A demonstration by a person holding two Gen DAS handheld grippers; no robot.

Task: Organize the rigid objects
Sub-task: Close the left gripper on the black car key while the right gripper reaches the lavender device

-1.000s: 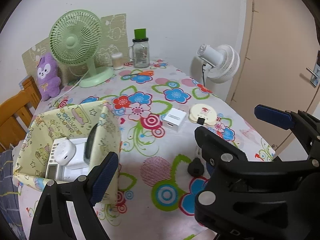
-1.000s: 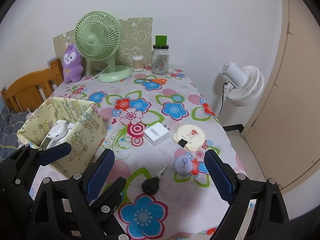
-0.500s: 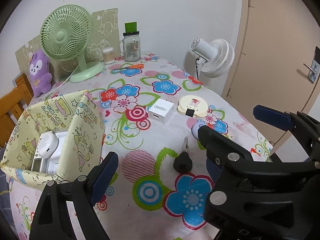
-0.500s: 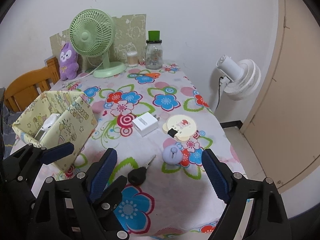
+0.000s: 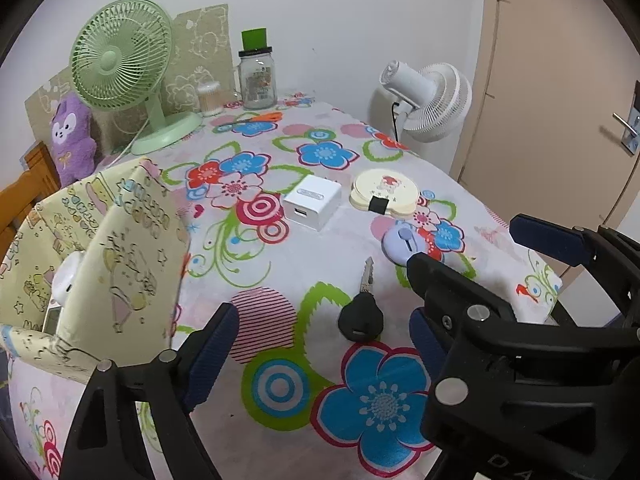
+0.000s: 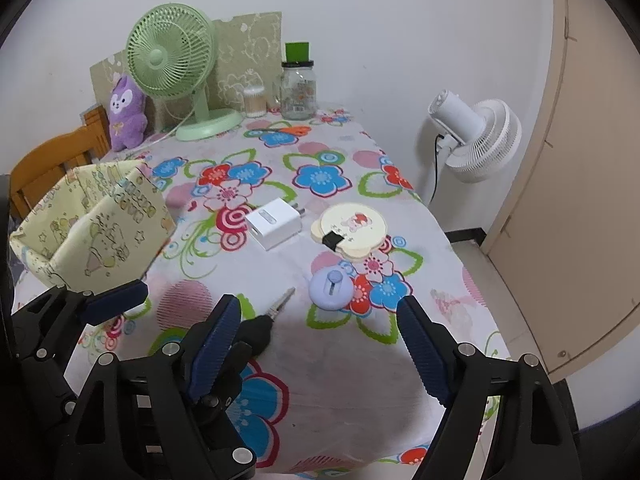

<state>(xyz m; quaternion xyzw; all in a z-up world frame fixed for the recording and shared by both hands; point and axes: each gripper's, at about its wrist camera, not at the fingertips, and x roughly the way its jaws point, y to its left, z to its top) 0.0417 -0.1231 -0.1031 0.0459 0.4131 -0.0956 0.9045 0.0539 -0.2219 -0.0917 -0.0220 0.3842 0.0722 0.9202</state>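
A black-headed key [image 5: 362, 312] lies on the floral tablecloth, just ahead of my open left gripper [image 5: 320, 344]; it also shows in the right wrist view [image 6: 269, 320]. A lilac round gadget [image 6: 331, 289], a white charger cube [image 6: 274, 228] and a cream bear-shaped disc [image 6: 352, 230] lie beyond. My right gripper [image 6: 320, 344] is open and empty above the table's near edge. A yellow patterned fabric box [image 5: 100, 256] at the left holds white items [image 5: 66, 276].
A green desk fan [image 6: 176, 68], a purple plush [image 6: 126, 112], a glass jar with a green lid [image 6: 298, 84] and a cotton-swab pot [image 6: 255, 102] stand at the back. A white floor fan [image 6: 476, 136] and a door [image 6: 592, 160] are to the right. A wooden chair [image 6: 52, 160] is at the left.
Both grippers have drawn back toward the table's near edge and away from the box. The key and the lilac gadget now lie ahead of the fingers. Both stay open.
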